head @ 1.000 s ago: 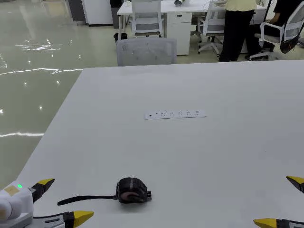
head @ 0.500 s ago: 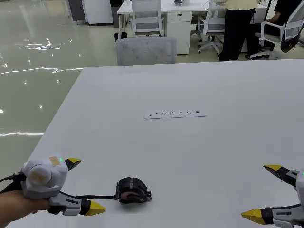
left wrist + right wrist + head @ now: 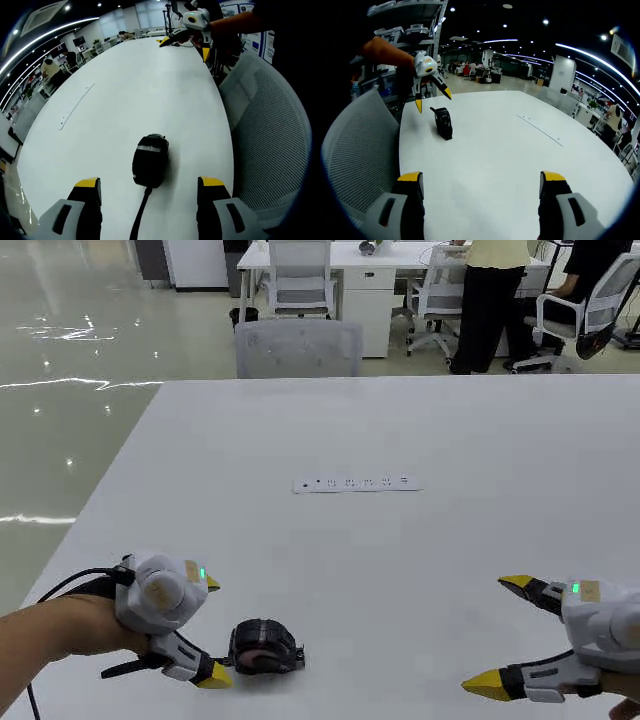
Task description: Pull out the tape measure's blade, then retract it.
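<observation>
**Step in hand: securing the case**

1. The tape measure lies on its side near the front-left edge of the desk, blade fully wound in. Its black strap trails back toward the person.
2. The left hand-held gripper is released. Its jaws are spread either side of the case and touch neither flank. Centre them on the broad faces before closing, and keep the strap out of the bite.
3. The right hand-held gripper hangs well apart to the right, jaws likewise spread and holding nothing. It is best brought in low along the desk to take the blade hook.
4. The hook's position is not resolved in these views; it probably sits on the end facing away from the strap. Confirm this before reaching.
5. Pull straight in line with the case mouth, then ease the blade back under control.

**Surroundings**

The desk is white and smooth, so an unclamped case may slide. A flush socket strip sits mid-desk. A grey chair stands at the far edge, and beyond it are a glossy floor and further workstations
</observation>
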Available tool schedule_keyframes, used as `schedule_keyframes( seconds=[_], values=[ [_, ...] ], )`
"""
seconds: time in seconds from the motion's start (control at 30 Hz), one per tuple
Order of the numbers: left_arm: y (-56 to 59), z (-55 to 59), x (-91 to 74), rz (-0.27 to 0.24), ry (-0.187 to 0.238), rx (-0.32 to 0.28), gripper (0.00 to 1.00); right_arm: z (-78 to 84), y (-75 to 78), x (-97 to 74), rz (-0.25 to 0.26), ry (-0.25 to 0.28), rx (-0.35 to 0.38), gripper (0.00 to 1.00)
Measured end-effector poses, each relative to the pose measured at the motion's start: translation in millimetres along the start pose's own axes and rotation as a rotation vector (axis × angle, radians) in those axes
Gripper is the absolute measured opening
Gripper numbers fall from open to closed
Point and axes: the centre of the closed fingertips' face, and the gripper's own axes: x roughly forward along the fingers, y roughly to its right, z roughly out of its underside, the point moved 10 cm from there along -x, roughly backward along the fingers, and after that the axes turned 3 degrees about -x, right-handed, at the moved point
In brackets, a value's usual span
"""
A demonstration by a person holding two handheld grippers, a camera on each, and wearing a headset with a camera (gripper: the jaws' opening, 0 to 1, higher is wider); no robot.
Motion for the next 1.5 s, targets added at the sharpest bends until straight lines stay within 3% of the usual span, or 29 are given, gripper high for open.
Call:
schedule_keyframes(
  seconds=[0.1, 0.2, 0.6, 0.73, 1.03, 1.2, 1.5],
  values=[
    [-0.9, 0.7, 15.4, 0.011, -0.049, 0.023, 0.66, -5.9, -0.9, 8.9, -0.012, 0.01, -0.001, 0.97],
    [1.3, -2.1, 24.1, 0.027, -0.071, 0.022, 0.64, -12.9, -2.5, 17.8, -0.027, 0.017, -0.004, 0.97],
    [-1.2, -16.5, 40.9, 0.035, -0.094, 0.064, 0.48, -42.9, -11.3, 55.9, -0.113, 0.051, -0.049, 0.97],
    [-1.8, -20.6, 44.8, 0.022, -0.096, 0.098, 0.34, -49.2, -16.4, 68.4, -0.148, 0.056, -0.067, 0.96],
    [-0.5, -21.5, 48.5, 0.045, -0.121, 0.106, 0.32, -55.2, -19.5, 95.0, -0.204, 0.046, -0.086, 0.93],
    [-0.8, -26.5, 51.0, 0.052, -0.159, 0.12, 0.32, -61.7, -25.2, 116.3, -0.243, 0.048, -0.099, 0.91],
    [-2.1, -24.1, 52.5, 0.068, -0.148, 0.138, 0.32, -71.4, -38.1, 150.2, -0.324, 0.046, -0.141, 0.89]
  ],
)
